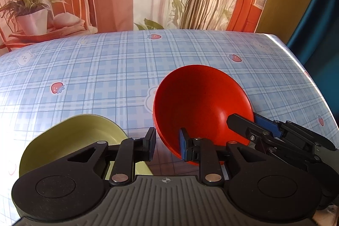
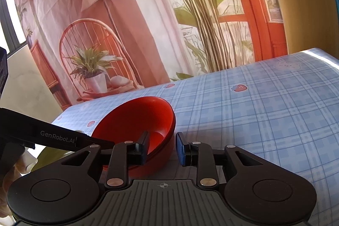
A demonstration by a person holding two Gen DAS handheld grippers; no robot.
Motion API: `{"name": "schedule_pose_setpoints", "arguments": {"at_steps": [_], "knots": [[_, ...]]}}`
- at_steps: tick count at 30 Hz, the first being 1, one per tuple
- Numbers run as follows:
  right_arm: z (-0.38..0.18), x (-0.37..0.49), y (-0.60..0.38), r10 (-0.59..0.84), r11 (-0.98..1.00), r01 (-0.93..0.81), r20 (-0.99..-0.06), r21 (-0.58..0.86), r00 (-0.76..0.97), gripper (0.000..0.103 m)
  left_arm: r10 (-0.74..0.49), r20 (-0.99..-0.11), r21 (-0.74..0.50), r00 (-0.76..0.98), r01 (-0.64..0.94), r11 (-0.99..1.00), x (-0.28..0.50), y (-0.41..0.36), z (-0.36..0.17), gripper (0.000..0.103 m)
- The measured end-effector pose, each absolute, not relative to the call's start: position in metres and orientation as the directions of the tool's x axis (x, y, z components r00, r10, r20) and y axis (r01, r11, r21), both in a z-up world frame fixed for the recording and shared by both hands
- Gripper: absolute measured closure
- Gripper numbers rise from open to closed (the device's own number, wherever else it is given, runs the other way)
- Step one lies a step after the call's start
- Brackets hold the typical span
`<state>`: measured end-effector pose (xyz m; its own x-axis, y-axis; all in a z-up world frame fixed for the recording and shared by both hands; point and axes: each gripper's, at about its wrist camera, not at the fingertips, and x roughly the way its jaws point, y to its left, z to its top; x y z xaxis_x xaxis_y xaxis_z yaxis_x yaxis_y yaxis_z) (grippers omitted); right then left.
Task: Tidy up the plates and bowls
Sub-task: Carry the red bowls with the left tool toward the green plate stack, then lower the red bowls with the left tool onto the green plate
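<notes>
A red bowl (image 1: 199, 103) is tilted above the blue checked tablecloth (image 1: 95, 69). My left gripper (image 1: 167, 146) has its jaws astride the bowl's near rim with a gap, open. My right gripper (image 2: 161, 147) also straddles the rim of the red bowl (image 2: 135, 122), one finger inside (image 2: 144, 147), one outside (image 2: 180, 149), jaws apart. It shows in the left wrist view (image 1: 254, 126) at the bowl's right rim. A pale green bowl (image 1: 72, 137) sits at lower left, partly hidden behind my left gripper.
A printed backdrop with a chair and plants (image 1: 31, 3) hangs behind the table. The table's right edge (image 1: 296, 60) falls off beside a dark blue curtain (image 1: 322, 14).
</notes>
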<state>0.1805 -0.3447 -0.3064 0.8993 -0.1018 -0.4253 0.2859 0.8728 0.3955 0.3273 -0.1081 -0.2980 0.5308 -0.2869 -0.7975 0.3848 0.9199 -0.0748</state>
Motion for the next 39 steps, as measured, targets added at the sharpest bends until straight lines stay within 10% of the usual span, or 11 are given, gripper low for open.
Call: {"name": "schedule_pose_setpoints", "arguments": {"at_steps": [39], "knots": [[-0.254,0.137,-0.286,-0.106,0.914,0.259,-0.433,0.312,0.895,0.084,-0.359,-0.710,-0.126,0.605,0.393,0.911,0.247,-0.073,-0.258,0.079]]}}
